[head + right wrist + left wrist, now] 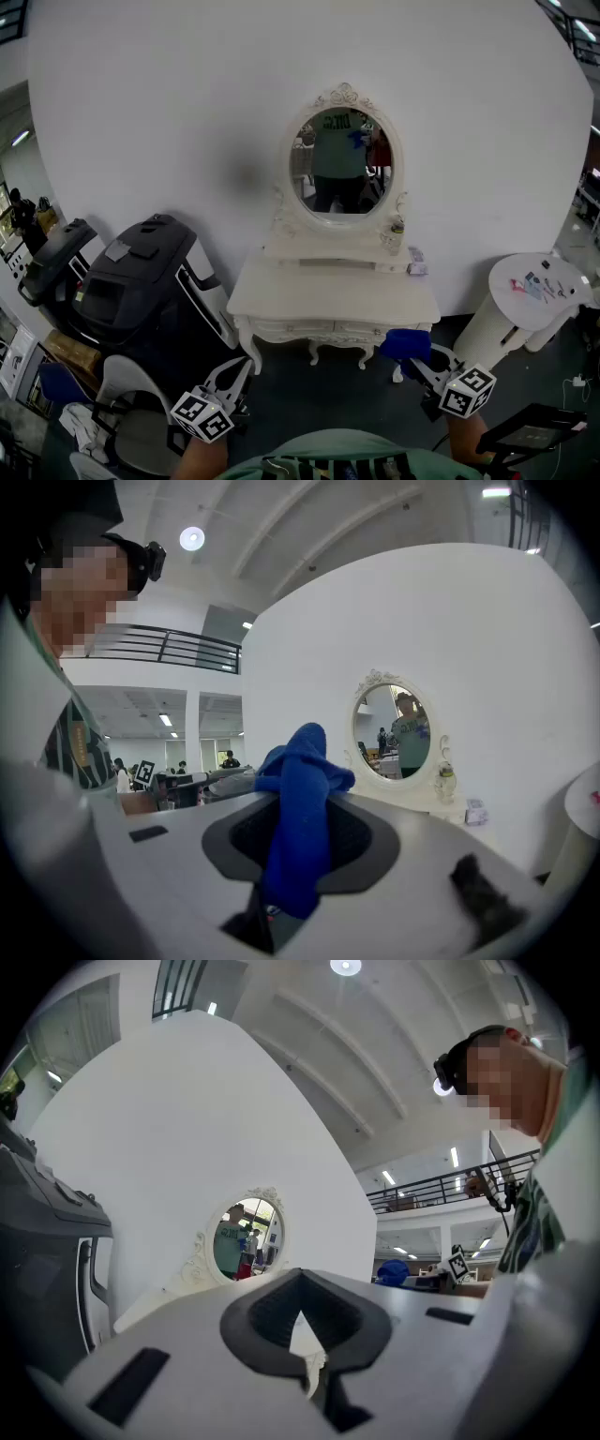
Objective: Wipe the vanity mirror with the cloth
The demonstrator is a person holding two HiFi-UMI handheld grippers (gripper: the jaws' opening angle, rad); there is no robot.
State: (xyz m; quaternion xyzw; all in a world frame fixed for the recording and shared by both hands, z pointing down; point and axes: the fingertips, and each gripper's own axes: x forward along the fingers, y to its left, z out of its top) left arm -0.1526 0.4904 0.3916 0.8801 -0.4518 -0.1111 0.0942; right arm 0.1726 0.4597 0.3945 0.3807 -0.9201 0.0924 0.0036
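Nearest the person, the left gripper (234,367) has its jaws a little apart with nothing between them. To the right, the right gripper (414,361) is clamped on a blue cloth (405,344), which bunches up above the jaws, in front of the near right corner of the white vanity's tabletop (328,295). Farther back, the oval mirror (340,161) stands upright against the white wall, with a small bottle (397,230) just right of its frame. A black machine (141,281) sits at the left and a round white table (539,286) at the right.
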